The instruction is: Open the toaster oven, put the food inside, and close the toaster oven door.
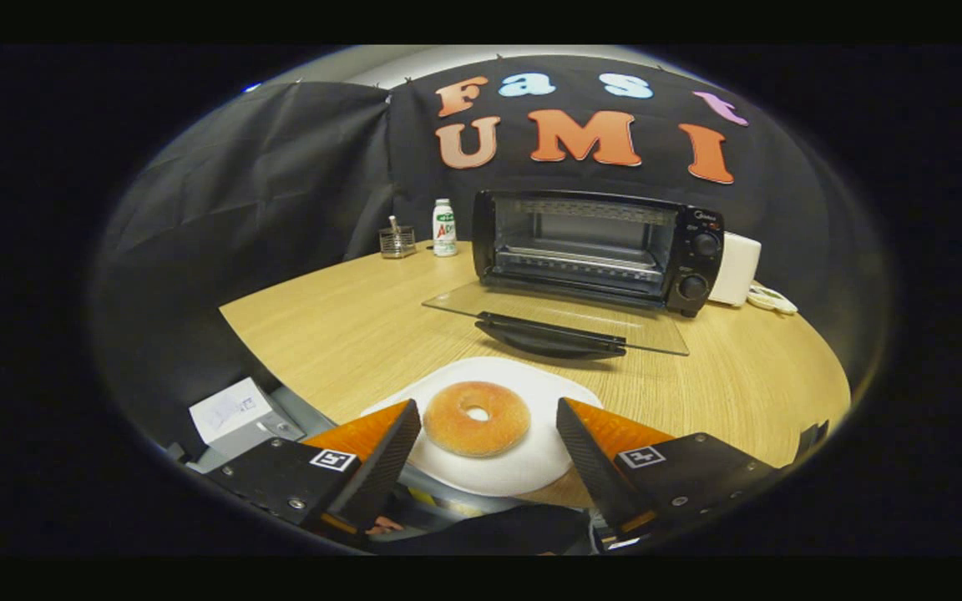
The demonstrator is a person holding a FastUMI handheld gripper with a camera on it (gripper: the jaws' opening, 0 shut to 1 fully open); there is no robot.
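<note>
The fingers [488, 434] stand wide open, one on each side of a glazed doughnut [477, 417], with a gap between each finger and the doughnut. The doughnut lies on a white plate [523, 469] at the near edge of the round wooden worktop [339, 325]. Beyond the plate, toward the far edge of the worktop, a black toaster oven [598, 249] stands with its glass door [556, 321] folded down flat over the worktop, the black handle on the door's near edge and the wire rack showing inside. Left of the oven, near the far edge, are a small white bottle [444, 227] and a wire holder [397, 240]. A white appliance [736, 267] sits just behind the oven's right side.
</note>
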